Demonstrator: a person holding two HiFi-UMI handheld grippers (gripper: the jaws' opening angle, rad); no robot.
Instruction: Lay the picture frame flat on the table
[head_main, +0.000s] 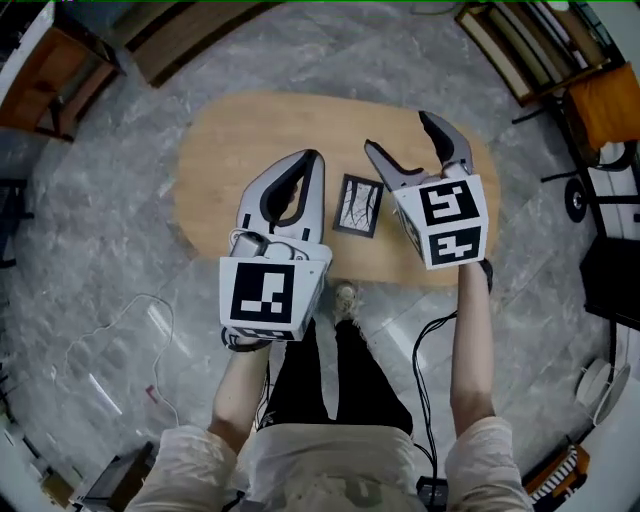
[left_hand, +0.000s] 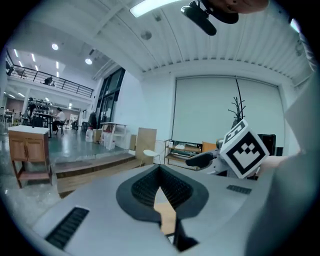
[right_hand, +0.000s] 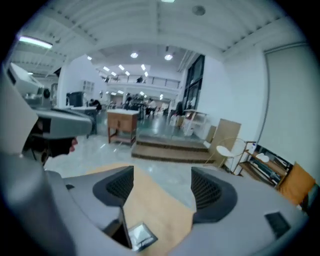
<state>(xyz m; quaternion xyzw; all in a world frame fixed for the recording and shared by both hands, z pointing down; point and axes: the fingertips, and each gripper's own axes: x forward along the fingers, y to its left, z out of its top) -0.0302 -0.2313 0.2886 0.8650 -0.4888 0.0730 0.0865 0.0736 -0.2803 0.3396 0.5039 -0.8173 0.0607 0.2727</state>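
Note:
A small dark-edged picture frame (head_main: 358, 205) rests on the oval wooden table (head_main: 230, 150), near its front edge; it looks flat, face up. Both grippers hang in the air above the table. My left gripper (head_main: 315, 158) is shut and empty, just left of the frame. My right gripper (head_main: 400, 133) is open, with nothing between its fingers, just right of the frame. In the right gripper view the frame (right_hand: 141, 235) shows low, below the open right gripper (right_hand: 162, 175). In the left gripper view the left gripper (left_hand: 160, 170) has its tips touching, and the right gripper's marker cube (left_hand: 245, 148) appears beyond.
Grey stone floor surrounds the table. A wooden cabinet (head_main: 45, 80) stands at the far left and a low wooden step (head_main: 180, 40) behind the table. Shelving (head_main: 520, 50) and an orange chair (head_main: 605, 100) stand at the right. Cables (head_main: 130, 320) trail on the floor.

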